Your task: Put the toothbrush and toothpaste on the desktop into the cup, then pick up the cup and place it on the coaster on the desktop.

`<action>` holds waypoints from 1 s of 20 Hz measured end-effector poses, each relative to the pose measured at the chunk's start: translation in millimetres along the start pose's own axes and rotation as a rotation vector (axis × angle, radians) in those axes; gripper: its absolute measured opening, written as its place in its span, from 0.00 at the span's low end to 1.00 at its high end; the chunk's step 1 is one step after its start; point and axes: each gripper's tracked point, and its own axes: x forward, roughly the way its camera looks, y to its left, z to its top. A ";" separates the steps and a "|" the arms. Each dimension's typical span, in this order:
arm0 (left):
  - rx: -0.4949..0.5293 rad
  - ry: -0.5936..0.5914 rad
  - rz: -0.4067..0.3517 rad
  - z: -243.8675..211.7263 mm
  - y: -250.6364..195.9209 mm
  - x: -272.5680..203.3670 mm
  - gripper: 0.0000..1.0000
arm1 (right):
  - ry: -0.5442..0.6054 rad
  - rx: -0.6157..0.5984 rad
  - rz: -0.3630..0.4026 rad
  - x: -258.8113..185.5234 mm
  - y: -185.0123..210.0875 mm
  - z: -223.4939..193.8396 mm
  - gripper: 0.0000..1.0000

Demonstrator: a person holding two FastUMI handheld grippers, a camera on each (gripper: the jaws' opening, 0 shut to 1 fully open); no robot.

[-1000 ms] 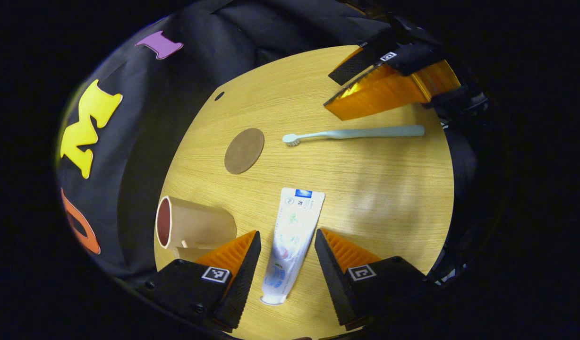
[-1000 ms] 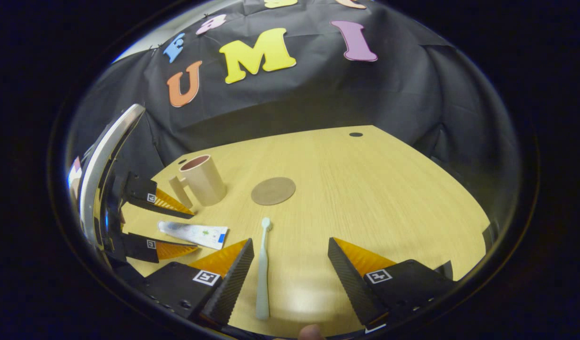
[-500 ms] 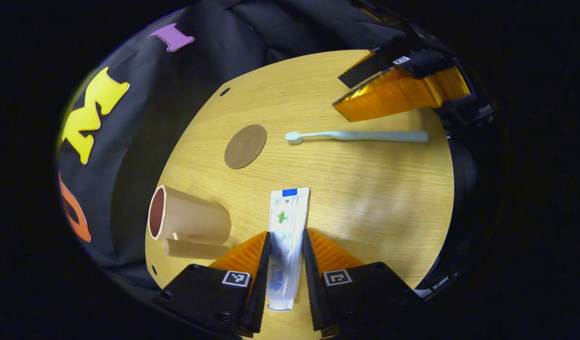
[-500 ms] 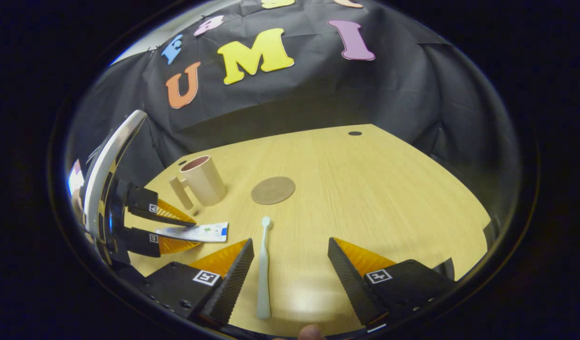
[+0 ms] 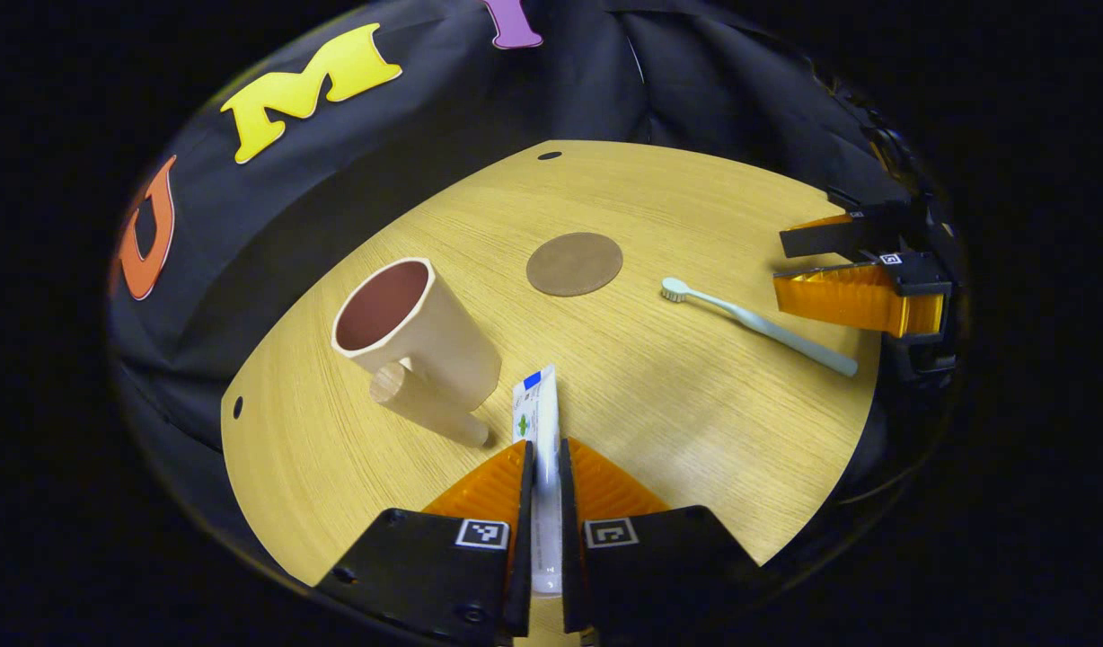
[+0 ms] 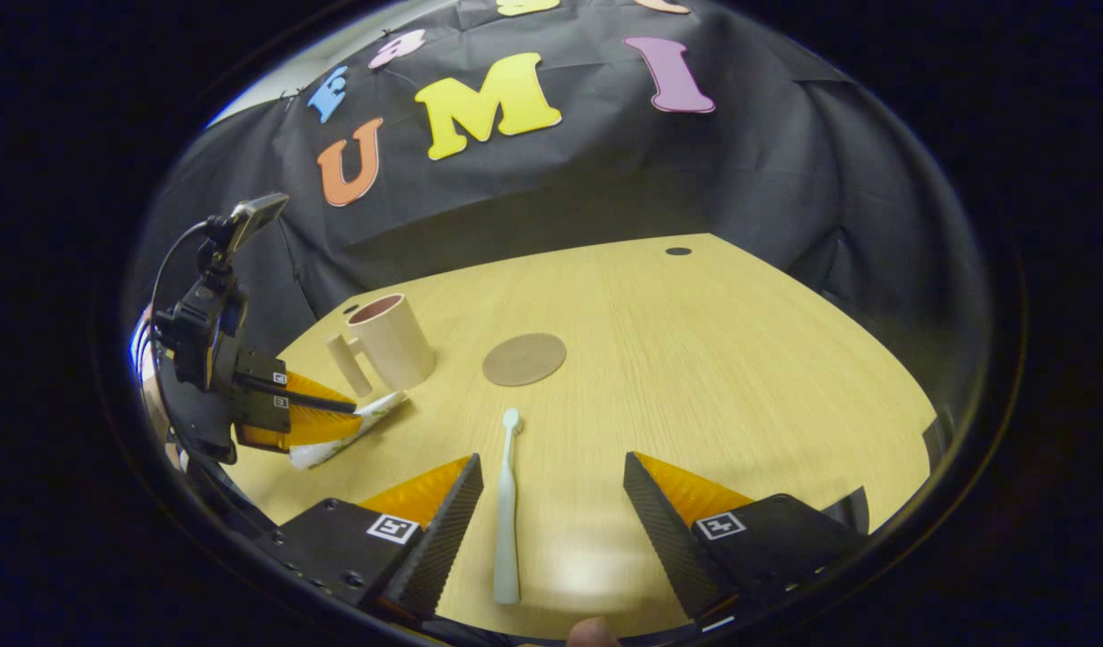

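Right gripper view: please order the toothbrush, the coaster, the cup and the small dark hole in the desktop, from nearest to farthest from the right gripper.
1. Toothbrush, lying between the open fingers of the right gripper.
2. Coaster, just beyond the brush head.
3. Cup, farther left.
4. Hole, at the far edge.

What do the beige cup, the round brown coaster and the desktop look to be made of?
The beige cup with a peg handle looks like matte plastic or ceramic: smooth, no glare. The round brown coaster is thin and flat, perhaps cork or leather; unclear. The yellow desktop shows straight wood grain, likely laminate or veneer with a faint sheen.
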 end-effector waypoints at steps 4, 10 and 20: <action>0.063 0.043 -0.053 -7.2 -10.0 0.7 0.33 | 0.008 -0.016 0.010 -0.5 6.1 -4.8 0.96; 0.064 0.135 0.010 -26.9 11.2 -4.6 0.47 | 0.001 -0.003 0.005 -4.0 1.6 -2.8 0.96; -0.357 0.301 0.039 -42.7 -7.3 -6.7 0.89 | 0.021 0.006 0.038 1.0 9.2 -9.0 0.96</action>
